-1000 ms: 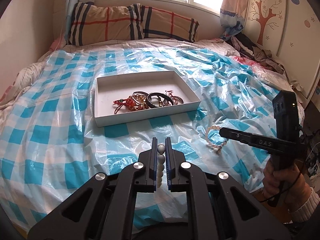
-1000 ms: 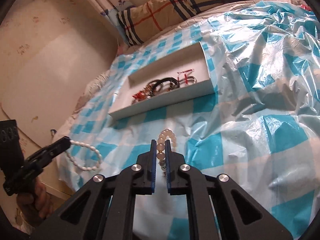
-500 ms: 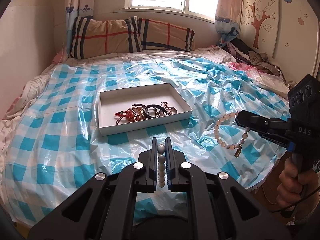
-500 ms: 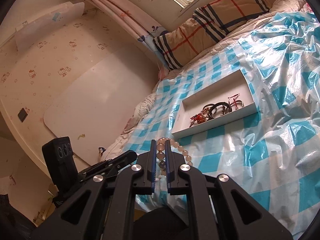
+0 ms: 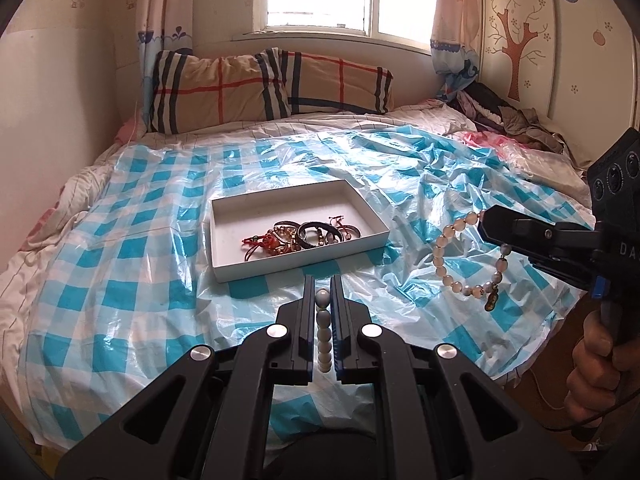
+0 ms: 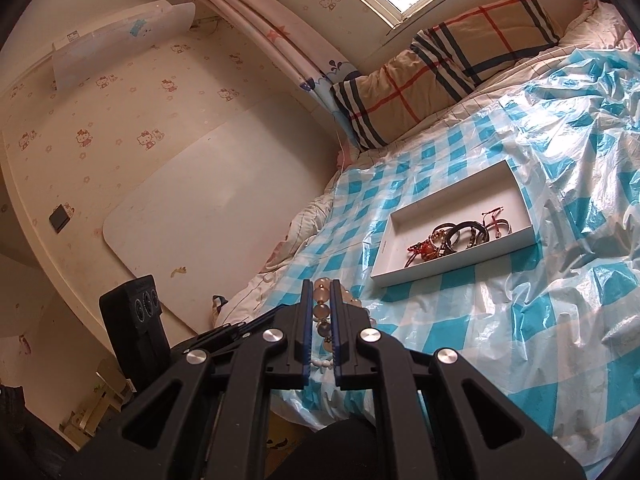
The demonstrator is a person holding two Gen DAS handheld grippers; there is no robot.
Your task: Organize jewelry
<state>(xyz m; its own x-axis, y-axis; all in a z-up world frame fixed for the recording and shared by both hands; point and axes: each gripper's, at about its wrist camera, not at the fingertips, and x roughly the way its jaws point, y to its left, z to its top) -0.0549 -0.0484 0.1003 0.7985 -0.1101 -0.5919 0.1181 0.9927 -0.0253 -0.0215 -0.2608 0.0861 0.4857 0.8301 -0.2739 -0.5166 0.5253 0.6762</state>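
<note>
A white tray (image 5: 380,230) lies on the blue-checked plastic sheet and holds several bracelets (image 5: 304,236). My left gripper (image 5: 322,296) is shut on a white bead bracelet (image 5: 323,334), held above the bed's near edge. My right gripper (image 6: 321,300) is shut on a pinkish bead bracelet (image 6: 320,310), which hangs from it at the right of the left wrist view (image 5: 444,256), in the air near the bed's right side. The tray also shows in the right wrist view (image 6: 404,276).
The plastic sheet (image 5: 120,248) covers the bed. Plaid pillows (image 5: 264,84) lie under the window at the far end. Clothes (image 5: 508,120) are piled at the far right. A wall (image 6: 120,160) runs along the bed's left side.
Both grippers have risen and pulled back from the bed. The right gripper lifted the pinkish bracelet off the sheet into the air. The tray looks smaller and farther.
</note>
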